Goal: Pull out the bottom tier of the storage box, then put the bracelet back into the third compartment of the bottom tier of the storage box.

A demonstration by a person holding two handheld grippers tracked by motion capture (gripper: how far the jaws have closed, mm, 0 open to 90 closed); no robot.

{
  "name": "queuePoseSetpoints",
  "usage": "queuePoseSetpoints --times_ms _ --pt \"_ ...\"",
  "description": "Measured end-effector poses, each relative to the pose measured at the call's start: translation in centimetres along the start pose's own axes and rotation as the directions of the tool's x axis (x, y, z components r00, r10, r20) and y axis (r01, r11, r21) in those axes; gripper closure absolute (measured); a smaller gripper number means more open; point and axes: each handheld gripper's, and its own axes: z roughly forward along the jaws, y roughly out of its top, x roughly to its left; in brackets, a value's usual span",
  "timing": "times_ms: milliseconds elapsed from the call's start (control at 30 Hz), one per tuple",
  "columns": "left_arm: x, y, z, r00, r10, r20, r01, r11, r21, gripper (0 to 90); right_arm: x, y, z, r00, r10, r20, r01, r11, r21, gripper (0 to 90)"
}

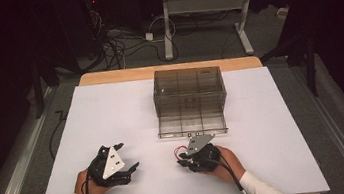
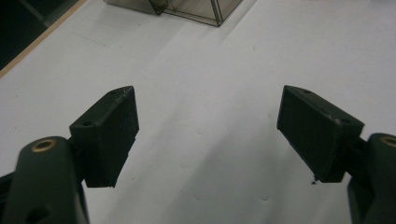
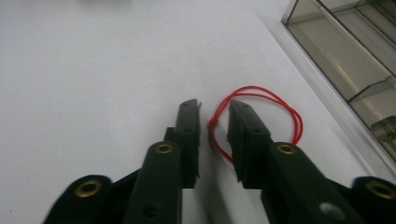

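right tongs: nearly clenched, a narrow gap left, pads astride one side of the red string loop, contact unclear | left tongs: released wide, holding nothing | loop: thin, round, flat on the white worktop just before the clear drawer box

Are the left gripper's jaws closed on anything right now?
No, the left gripper has its jaws spread wide over the bare white table surface, nothing between them.

You have bare sheet left and right of the box — its pulled-out drawer blocks the way just beyond your right gripper.
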Motion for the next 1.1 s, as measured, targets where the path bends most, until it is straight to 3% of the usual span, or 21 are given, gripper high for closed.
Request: queuePoseSetpoints --times_ms 100,133,233,400,1100 --pt "-0.1 0.0 0.0 1.0 0.003 0.001 -0.003 1.0 0.003 19.9 0.2 0.0 0.1 0.9999 -0.015 0.005 0.015 1.0 -0.002 84.2" --pt "-0.1 0.0 0.0 1.0 0.003 0.003 -0.003 1.0 0.001 19.9 0.2 0.0 0.1 0.9999 -0.013 0.009 0.013 1.0 -0.002 90.0" --pt "-0.2 0.0 0.0 1.0 0.006 0.004 -0.006 1.0 0.003 19.9 0.2 0.0 0.0 0.9999 -0.002 0.013 0.002 1.0 -0.002 90.0" --pt "-0.2 0.0 0.0 0.9999 0.009 0.006 -0.009 1.0 0.001 19.9 0.4 0.0 0.0 0.9992 -0.023 0.034 0.023 1.0 -0.001 90.0" --pt "-0.5 0.1 -0.2 0.9995 0.032 -0.002 -0.032 0.9995 0.004 19.9 1.0 -0.3 -1.4 0.9981 -0.039 0.047 0.043 0.995 -0.089 90.0"
